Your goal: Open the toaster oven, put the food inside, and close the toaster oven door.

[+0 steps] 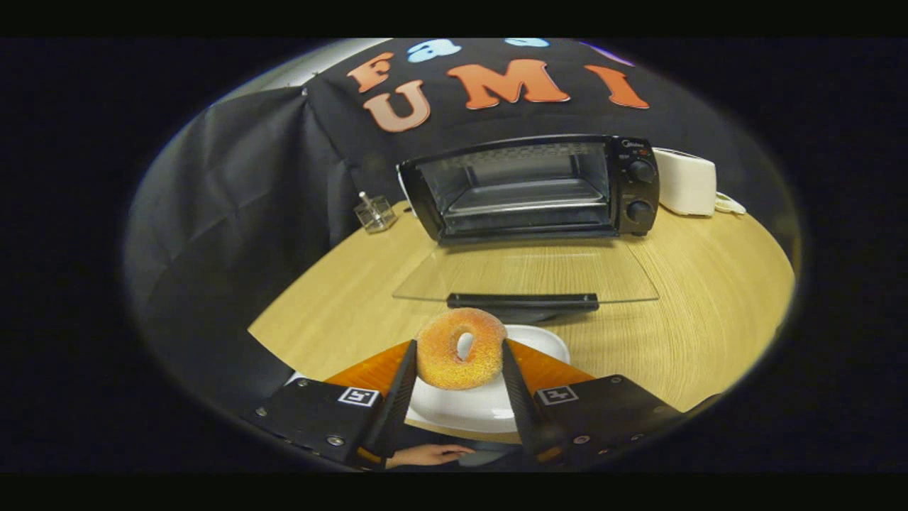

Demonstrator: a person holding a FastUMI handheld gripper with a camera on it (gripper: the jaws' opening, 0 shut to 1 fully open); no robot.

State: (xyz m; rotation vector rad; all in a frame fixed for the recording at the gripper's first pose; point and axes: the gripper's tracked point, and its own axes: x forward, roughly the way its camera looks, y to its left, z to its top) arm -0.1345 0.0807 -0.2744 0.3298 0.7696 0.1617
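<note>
Gripping the sugared doughnut (pixel 461 348) from both sides, the tool (pixel 460 355) holds it upright over a white plate (pixel 482 408). At twelve o'clock the toaster oven (pixel 528 188) stands open, its glass door (pixel 525 278) lying flat over the counter (pixel 709 298), handle edge just beyond the doughnut.
</note>
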